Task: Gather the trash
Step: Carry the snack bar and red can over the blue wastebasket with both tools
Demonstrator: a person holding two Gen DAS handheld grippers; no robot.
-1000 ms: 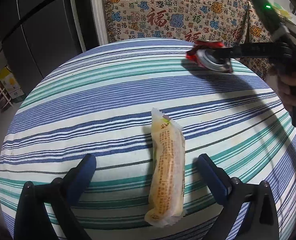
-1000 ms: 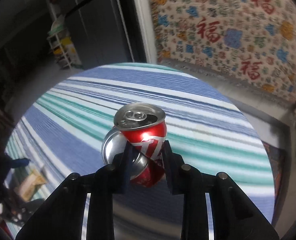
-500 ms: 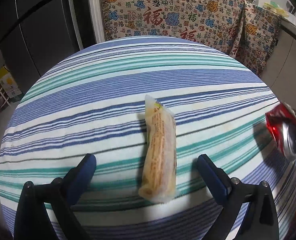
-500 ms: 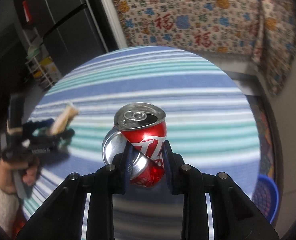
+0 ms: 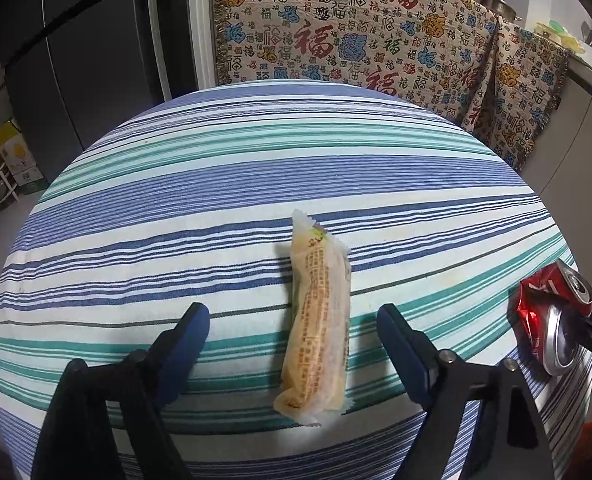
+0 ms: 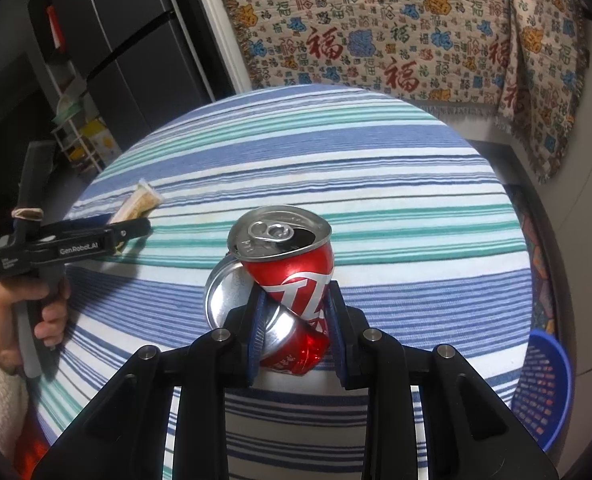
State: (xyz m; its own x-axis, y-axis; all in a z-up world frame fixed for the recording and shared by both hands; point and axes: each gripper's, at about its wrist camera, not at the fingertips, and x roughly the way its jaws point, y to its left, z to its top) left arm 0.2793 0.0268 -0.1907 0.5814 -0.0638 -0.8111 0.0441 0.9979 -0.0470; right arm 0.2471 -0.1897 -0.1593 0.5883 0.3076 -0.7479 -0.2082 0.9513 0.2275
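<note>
A crushed red soda can (image 6: 288, 276) is clamped between the blue pads of my right gripper (image 6: 296, 316), held above the near edge of the striped table (image 6: 336, 160). The can also shows at the right edge of the left wrist view (image 5: 552, 320). A yellowish snack wrapper (image 5: 316, 320) lies lengthwise on the striped table (image 5: 176, 200). My left gripper (image 5: 292, 332) is open, its fingers on either side of the wrapper's near half, not touching it. The right wrist view shows the left gripper (image 6: 128, 232) beside the wrapper (image 6: 136, 204).
A blue plastic basket (image 6: 544, 392) stands on the floor at the table's right side. A patterned blanket (image 5: 376, 40) hangs behind the table. A dark fridge (image 5: 76, 60) and a shelf with boxes (image 5: 4, 164) stand to the left.
My right gripper carried the can from the table's far side round to the near right edge. My left gripper edged forward, so the wrapper lies deeper between its fingers.
</note>
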